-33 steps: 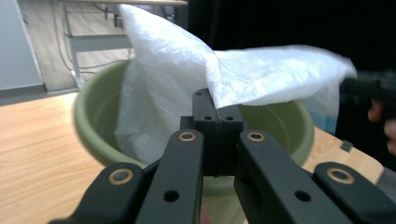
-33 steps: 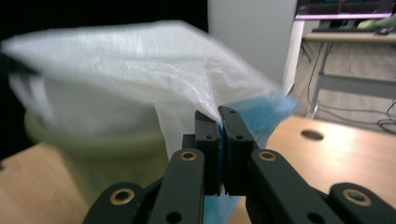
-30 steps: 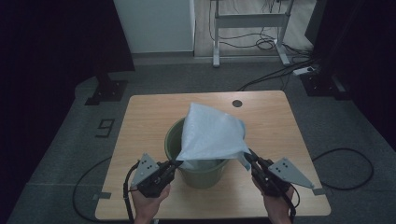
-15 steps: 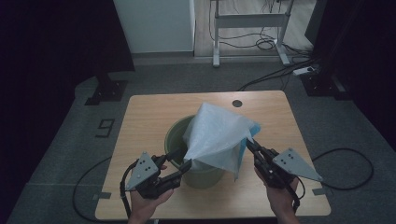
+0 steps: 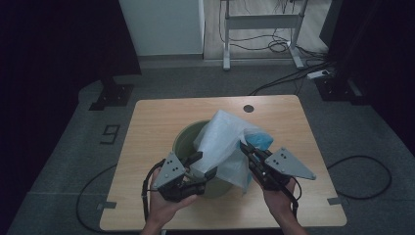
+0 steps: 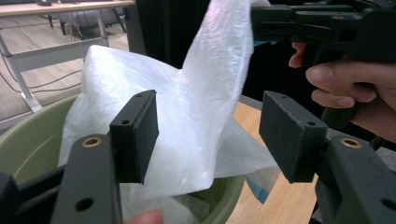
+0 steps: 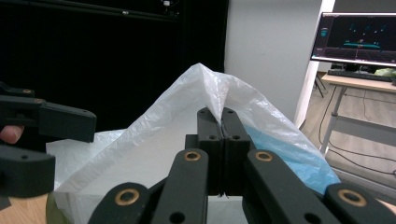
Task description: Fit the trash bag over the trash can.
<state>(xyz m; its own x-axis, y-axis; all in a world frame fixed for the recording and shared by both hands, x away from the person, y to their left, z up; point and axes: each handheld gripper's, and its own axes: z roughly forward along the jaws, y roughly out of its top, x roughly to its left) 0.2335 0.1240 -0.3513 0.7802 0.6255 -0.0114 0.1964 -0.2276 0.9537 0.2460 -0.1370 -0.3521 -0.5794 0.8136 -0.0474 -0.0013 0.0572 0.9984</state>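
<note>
Two tools raised: right tool (image 5: 243,146) pinches bag (image 5: 220,142).

**Colours and Patterns**

Plastic bag (image 5: 222,144): translucent white, with a light blue patch on one side. Bin (image 5: 183,139): olive green. Bench (image 5: 156,122): pale wood grain. Both grippers (image 5: 201,165) (image 5: 243,146): black, with grey plates. Floor (image 5: 58,161): grey.

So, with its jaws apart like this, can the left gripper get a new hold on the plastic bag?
Probably yes. The left gripper, whose jaws have just been opening, has the bag hanging right between its pads with nothing in front, while the right gripper holds the bag's edge up.
</note>
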